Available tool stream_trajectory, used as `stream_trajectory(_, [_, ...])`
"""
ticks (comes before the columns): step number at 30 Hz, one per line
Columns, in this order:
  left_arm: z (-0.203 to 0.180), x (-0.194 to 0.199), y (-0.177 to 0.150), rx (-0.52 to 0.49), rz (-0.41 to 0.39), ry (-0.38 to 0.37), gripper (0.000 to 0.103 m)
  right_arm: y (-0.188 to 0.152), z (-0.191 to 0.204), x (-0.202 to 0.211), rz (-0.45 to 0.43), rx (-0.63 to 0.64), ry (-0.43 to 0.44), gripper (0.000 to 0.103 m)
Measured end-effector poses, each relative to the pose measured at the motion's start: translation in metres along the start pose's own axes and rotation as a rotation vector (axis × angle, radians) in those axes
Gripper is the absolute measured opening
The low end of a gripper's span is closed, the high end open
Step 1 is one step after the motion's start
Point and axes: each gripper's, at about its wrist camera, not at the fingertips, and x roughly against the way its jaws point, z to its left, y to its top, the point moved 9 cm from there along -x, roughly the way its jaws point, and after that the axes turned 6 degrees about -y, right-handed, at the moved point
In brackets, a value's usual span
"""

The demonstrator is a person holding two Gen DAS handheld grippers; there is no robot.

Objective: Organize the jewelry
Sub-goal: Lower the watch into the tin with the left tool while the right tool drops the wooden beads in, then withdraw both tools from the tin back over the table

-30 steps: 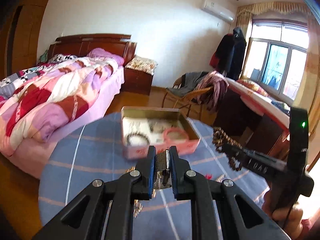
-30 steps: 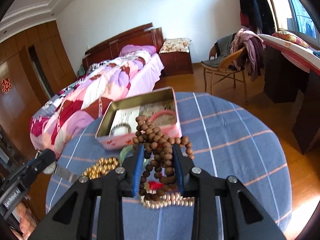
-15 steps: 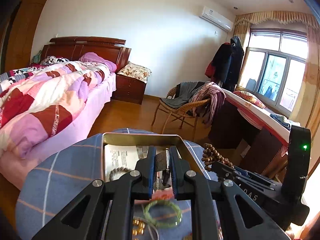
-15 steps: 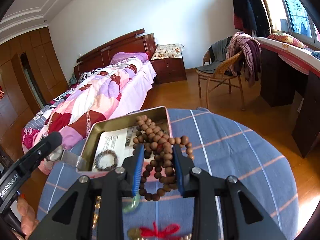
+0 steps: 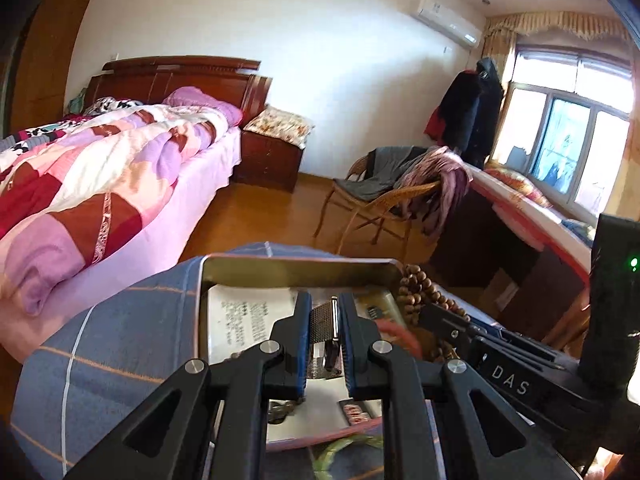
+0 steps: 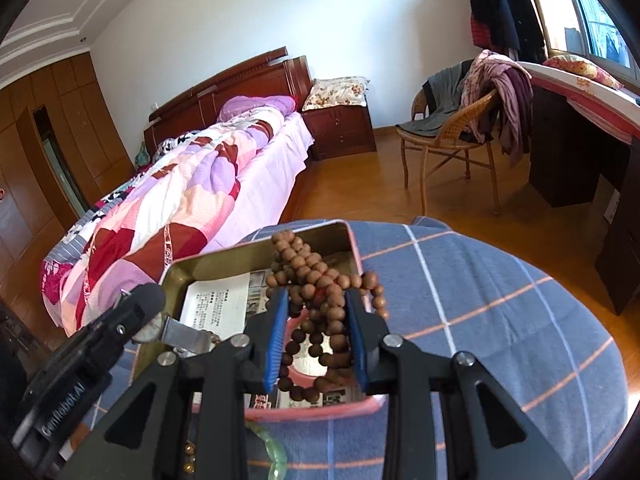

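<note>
A pink tin box (image 6: pixel 256 258) with a gold inside stands on the blue checked round table (image 6: pixel 500 300); it also shows in the left wrist view (image 5: pixel 296 270). My left gripper (image 5: pixel 325 320) is shut on a silver mesh-band watch (image 5: pixel 323 322) and holds it over the box. My right gripper (image 6: pixel 316 312) is shut on a bundle of brown wooden beads (image 6: pixel 316 280), held over the box's right half. The beads (image 5: pixel 420 292) and right gripper show at the right of the left wrist view. The left gripper and watch (image 6: pixel 176 330) show at the left of the right wrist view.
Printed paper (image 6: pixel 216 308) lines the box, with a pink bangle (image 5: pixel 400 332) inside. A green bangle (image 6: pixel 272 448) and gold beads (image 6: pixel 188 468) lie on the cloth in front of the box. Beyond the table are a bed (image 6: pixel 180 200), a wicker chair (image 6: pixel 448 140) and a desk (image 6: pixel 580 128).
Both grippers have moved forward from in front of the box to over it, each keeping its load. The box now fills the lower middle of both views.
</note>
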Motion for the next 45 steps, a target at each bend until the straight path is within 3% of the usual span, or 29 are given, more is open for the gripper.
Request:
stream_trajectory(5, [0.006,-0.012,-0.01,-0.012,0.04,0.048,0.013,-0.006,0.011,-0.014,0.022,0.055,0.013,0.032])
stream_trajectory(8, [0.006,-0.017,-0.015,-0.067,0.059,0.116,0.013,-0.009,0.012,-0.02,0.035,0.073,0.016,0.033])
stream_trajectory(10, [0.009,-0.019,-0.017,-0.071,0.074,0.14,0.014,-0.012,0.011,-0.024,0.057,0.075,0.023,0.038])
stream_trajectory(12, [0.014,-0.02,-0.02,-0.056,0.091,0.145,0.018,-0.01,0.008,-0.02,0.043,0.051,0.048,0.054])
stream_trajectory(14, [0.019,-0.017,-0.019,-0.03,0.082,0.142,0.032,-0.003,0.004,-0.006,-0.015,0.031,0.046,0.063])
stream_trajectory(16, [0.024,-0.011,-0.015,0.014,0.054,0.147,0.069,0.005,-0.001,0.005,-0.073,0.02,0.017,0.064])
stream_trajectory(18, [0.032,-0.003,-0.008,0.077,0.004,0.146,0.085,0.013,-0.012,0.016,-0.131,-0.018,-0.012,0.074])
stream_trajectory(22, [0.037,0.003,-0.001,0.124,-0.035,0.136,0.086,0.019,-0.026,0.022,-0.162,-0.073,-0.051,0.077])
stream_trajectory(29, [0.032,0.024,-0.001,0.043,-0.007,0.216,0.085,0.015,-0.035,0.029,-0.136,-0.091,-0.104,0.077])
stream_trajectory(36, [0.029,0.057,-0.032,-0.002,0.06,0.264,0.086,-0.004,-0.042,0.053,-0.111,-0.077,-0.132,0.077])
stream_trajectory(45, [0.031,0.094,-0.069,0.055,0.084,0.298,0.086,-0.04,-0.054,0.092,-0.099,-0.053,-0.178,0.077])
